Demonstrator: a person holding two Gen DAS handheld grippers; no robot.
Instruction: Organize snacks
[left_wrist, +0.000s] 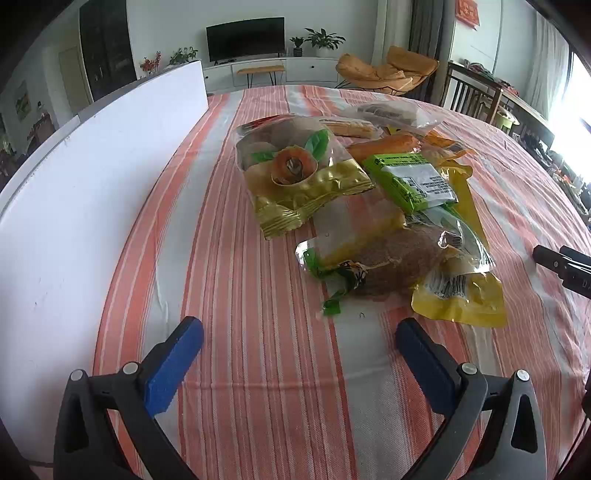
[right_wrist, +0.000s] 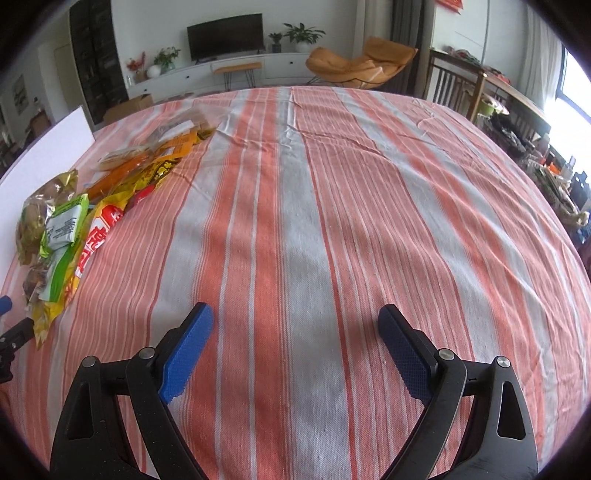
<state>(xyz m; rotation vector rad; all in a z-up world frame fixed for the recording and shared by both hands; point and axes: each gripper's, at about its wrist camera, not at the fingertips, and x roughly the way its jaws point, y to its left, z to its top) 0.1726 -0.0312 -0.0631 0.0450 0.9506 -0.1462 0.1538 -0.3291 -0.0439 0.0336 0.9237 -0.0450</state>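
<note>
A heap of snack bags lies on the striped tablecloth (left_wrist: 258, 332). In the left wrist view a gold bag with a dried-fruit picture (left_wrist: 295, 173) is at the heap's left, a green packet (left_wrist: 413, 181) lies on top, a clear bag of brown crumbs (left_wrist: 388, 258) is nearest, and a yellow bag (left_wrist: 461, 299) sits to its right. My left gripper (left_wrist: 299, 328) stands open just short of the heap, nothing between its blue pads. In the right wrist view the snack heap (right_wrist: 74, 221) lies far left. My right gripper (right_wrist: 295, 314) is open over bare cloth.
A white board (left_wrist: 92, 177) stands along the table's left side. The right gripper's black tip (left_wrist: 561, 266) shows at the right edge of the left wrist view. Beyond the table are a TV cabinet (right_wrist: 229, 70), an orange chair (right_wrist: 362, 62) and wooden chairs (right_wrist: 461, 88).
</note>
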